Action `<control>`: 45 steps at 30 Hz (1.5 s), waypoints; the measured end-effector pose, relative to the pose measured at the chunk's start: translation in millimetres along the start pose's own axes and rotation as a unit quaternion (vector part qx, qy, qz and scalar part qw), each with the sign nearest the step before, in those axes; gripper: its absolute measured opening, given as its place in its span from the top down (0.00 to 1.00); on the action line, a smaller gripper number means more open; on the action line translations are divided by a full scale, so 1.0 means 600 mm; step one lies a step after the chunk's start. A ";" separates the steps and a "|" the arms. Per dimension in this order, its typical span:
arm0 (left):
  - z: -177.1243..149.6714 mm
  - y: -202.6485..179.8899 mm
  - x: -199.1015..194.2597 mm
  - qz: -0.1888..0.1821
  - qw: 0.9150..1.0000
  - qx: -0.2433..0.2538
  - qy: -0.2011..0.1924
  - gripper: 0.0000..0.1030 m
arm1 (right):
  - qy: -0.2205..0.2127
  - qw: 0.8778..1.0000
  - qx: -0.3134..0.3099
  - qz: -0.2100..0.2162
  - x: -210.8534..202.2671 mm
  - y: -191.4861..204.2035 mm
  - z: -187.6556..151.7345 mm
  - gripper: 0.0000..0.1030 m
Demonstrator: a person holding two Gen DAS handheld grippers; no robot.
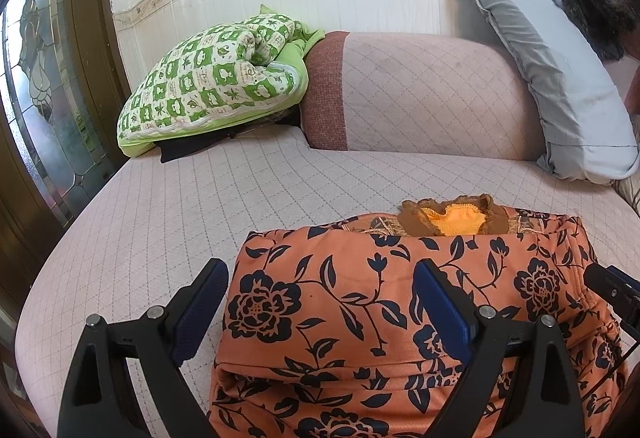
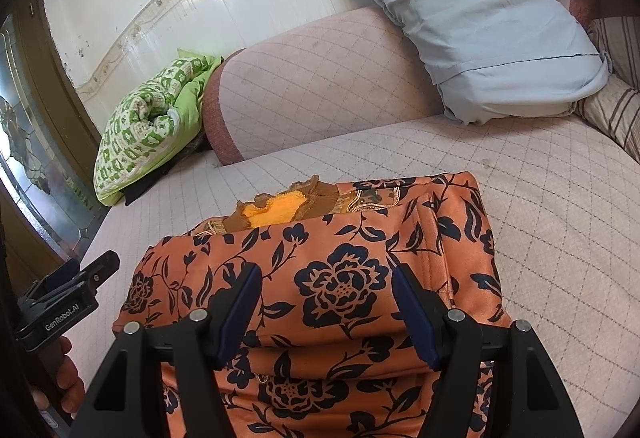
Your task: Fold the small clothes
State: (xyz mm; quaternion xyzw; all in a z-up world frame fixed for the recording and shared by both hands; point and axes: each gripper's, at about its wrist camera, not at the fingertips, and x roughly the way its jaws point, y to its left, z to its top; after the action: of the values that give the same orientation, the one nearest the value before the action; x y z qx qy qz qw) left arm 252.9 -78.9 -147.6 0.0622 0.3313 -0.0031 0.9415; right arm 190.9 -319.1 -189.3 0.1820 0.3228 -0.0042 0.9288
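Observation:
An orange garment with dark blue flowers (image 1: 360, 298) lies folded on the pink quilted sofa seat (image 1: 180, 206). Its brown ruffled collar with yellow lining (image 1: 452, 216) shows at the far edge. My left gripper (image 1: 320, 276) hovers open over the garment's left part, and the left edge of the cloth runs between its fingers. In the right wrist view the garment (image 2: 344, 238) fills the foreground. My right gripper (image 2: 326, 278) stands open above the middle of the cloth, pinching nothing. The left gripper (image 2: 92, 272) appears at the left edge, held by a hand (image 2: 68, 374).
A green checked quilt (image 1: 212, 82) is bundled at the back left against the pink backrest (image 1: 420, 90). A grey pillow (image 1: 552, 78) leans at the back right, with a striped cushion (image 2: 616, 110) beside it. A glazed wooden door (image 1: 44, 98) stands at the left.

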 end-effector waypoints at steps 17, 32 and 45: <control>-0.002 -0.003 -0.001 -0.001 1.000 0.005 0.000 0.09 | -0.002 1.000 0.004 -0.001 0.000 -0.001 0.000 0.32; -0.003 -0.005 -0.006 -0.005 1.000 0.009 -0.002 0.09 | -0.002 1.000 0.003 -0.003 0.000 -0.002 0.000 0.32; -0.006 -0.012 -0.011 -0.009 1.000 0.020 -0.004 0.09 | -0.003 1.000 0.001 -0.002 -0.003 -0.002 0.002 0.32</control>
State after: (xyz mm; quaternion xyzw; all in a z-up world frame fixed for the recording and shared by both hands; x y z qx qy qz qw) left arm 245.4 -85.7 -147.0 0.0780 0.3280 -0.0187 0.9413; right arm 190.1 -320.5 -188.0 0.1826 0.3199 -0.0071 0.9297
